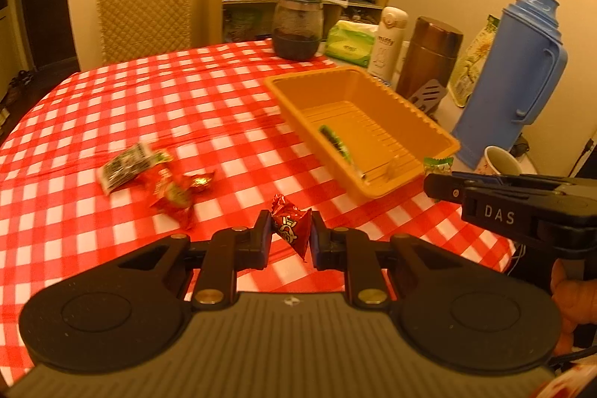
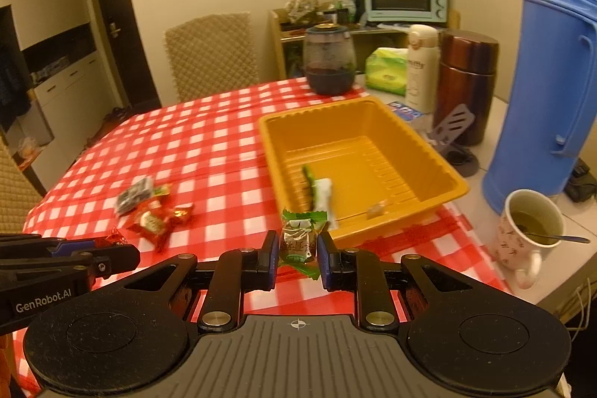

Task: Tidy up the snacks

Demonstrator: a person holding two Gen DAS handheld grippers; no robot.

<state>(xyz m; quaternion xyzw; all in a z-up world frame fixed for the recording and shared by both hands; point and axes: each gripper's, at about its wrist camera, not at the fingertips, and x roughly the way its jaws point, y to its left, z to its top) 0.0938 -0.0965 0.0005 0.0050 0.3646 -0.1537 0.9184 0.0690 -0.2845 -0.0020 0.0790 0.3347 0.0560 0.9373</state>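
We carry a sweet in each gripper toward the orange tray (image 2: 457, 191): left gripper (image 1: 290, 233) pinches the red candy (image 1: 289, 224), right gripper (image 2: 298, 250) clamps the green candy (image 2: 296, 237), both lifted clear of the tablecloth (image 1: 186, 99).

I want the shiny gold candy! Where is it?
In the left wrist view the gold candy lies on the checked tablecloth, left of the orange tray, touching the red snack packet.

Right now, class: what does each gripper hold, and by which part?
The left gripper pinches a red-wrapped candy across its middle. The right gripper pinches a green-ended wrapped sweet by the sides of its body, twisted ends free.
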